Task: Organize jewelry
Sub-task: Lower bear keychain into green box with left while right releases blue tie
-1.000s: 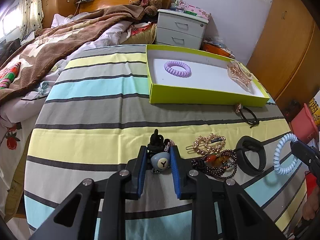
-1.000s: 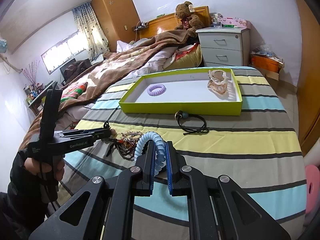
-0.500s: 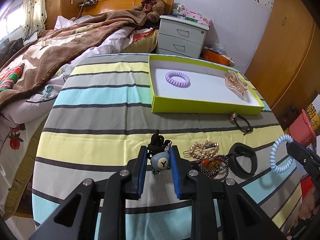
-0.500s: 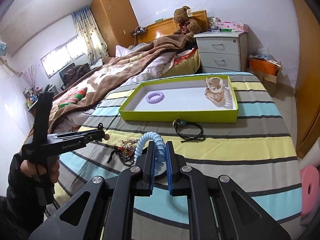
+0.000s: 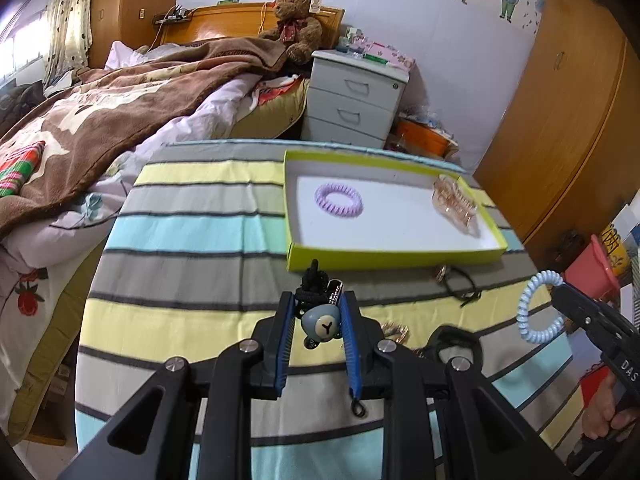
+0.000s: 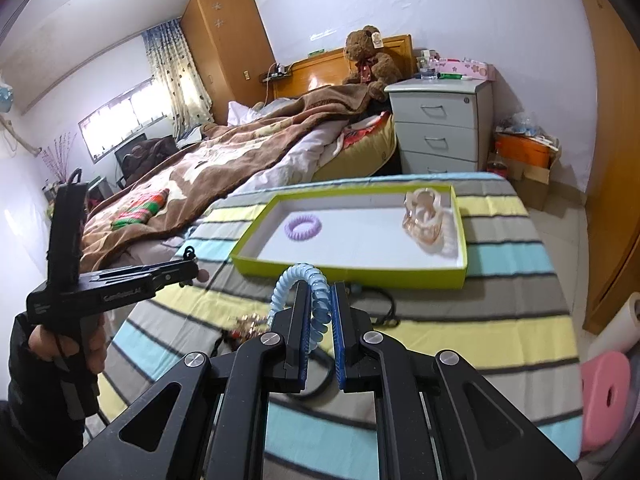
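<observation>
Striped cloth covers the table, with the green tray lying ahead of both grippers, long axis left to right. Left gripper pinches a bear hair tie just short of the tray's near wall, the closer of the two; right gripper clamps an upright blue coil tie, farther back

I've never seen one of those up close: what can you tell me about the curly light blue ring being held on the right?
The light blue spiral hair tie is a coiled, phone-cord style loop that looks like glossy plastic. The right hand-held gripper is shut on one side of it, so the ring stands upright, its free arc curving up and left above the fingers. It hangs in the air above the striped cloth, just short of the green tray, touching nothing but the gripper.
</observation>
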`<control>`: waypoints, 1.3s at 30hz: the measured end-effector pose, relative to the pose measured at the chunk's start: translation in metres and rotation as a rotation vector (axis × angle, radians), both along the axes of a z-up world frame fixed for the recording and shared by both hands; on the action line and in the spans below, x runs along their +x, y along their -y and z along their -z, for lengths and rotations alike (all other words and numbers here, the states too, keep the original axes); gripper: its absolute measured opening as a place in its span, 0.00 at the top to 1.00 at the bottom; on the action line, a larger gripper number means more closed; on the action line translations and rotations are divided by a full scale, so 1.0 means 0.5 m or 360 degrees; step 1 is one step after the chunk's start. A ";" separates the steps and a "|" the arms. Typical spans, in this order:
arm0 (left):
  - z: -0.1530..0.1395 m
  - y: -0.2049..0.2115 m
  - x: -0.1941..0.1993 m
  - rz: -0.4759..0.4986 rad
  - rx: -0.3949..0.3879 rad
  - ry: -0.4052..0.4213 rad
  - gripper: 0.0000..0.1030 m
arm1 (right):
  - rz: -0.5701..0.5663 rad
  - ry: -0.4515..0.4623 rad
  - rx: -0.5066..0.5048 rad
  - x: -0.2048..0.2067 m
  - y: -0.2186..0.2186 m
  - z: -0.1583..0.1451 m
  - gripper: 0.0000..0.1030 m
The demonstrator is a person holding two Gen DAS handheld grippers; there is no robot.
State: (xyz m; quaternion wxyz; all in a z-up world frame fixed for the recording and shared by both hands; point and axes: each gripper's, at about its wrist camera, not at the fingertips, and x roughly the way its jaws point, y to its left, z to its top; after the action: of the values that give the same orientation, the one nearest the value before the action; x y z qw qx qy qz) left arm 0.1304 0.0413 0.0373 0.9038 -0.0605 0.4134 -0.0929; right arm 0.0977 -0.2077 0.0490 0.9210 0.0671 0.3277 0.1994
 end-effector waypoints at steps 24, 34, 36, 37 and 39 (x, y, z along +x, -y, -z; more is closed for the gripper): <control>-0.010 0.073 0.156 0.0087 -0.0080 -0.0017 0.77 | 0.0084 -0.0141 -0.0061 0.268 -0.017 0.016 0.90; 0.045 0.076 0.199 0.0046 -0.0079 -0.0111 0.77 | 0.0073 -0.0278 -0.0105 0.364 -0.046 0.069 0.90; 0.052 0.074 0.205 0.0036 -0.0076 -0.0122 0.77 | 0.0061 -0.0306 -0.0116 0.378 -0.052 0.079 0.90; 0.055 0.073 0.208 0.0034 -0.0075 -0.0129 0.77 | 0.0064 -0.0313 -0.0123 0.382 -0.054 0.084 0.90; 0.061 0.073 0.212 0.0033 -0.0073 -0.0136 0.77 | 0.0059 -0.0325 -0.0134 0.390 -0.059 0.092 0.90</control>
State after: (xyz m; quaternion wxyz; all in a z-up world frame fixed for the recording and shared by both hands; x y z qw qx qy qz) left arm 0.2364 0.0048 0.0070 0.8826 -0.0808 0.4501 -0.1091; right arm 0.2928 -0.1782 0.0029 0.8884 0.0544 0.4266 0.1606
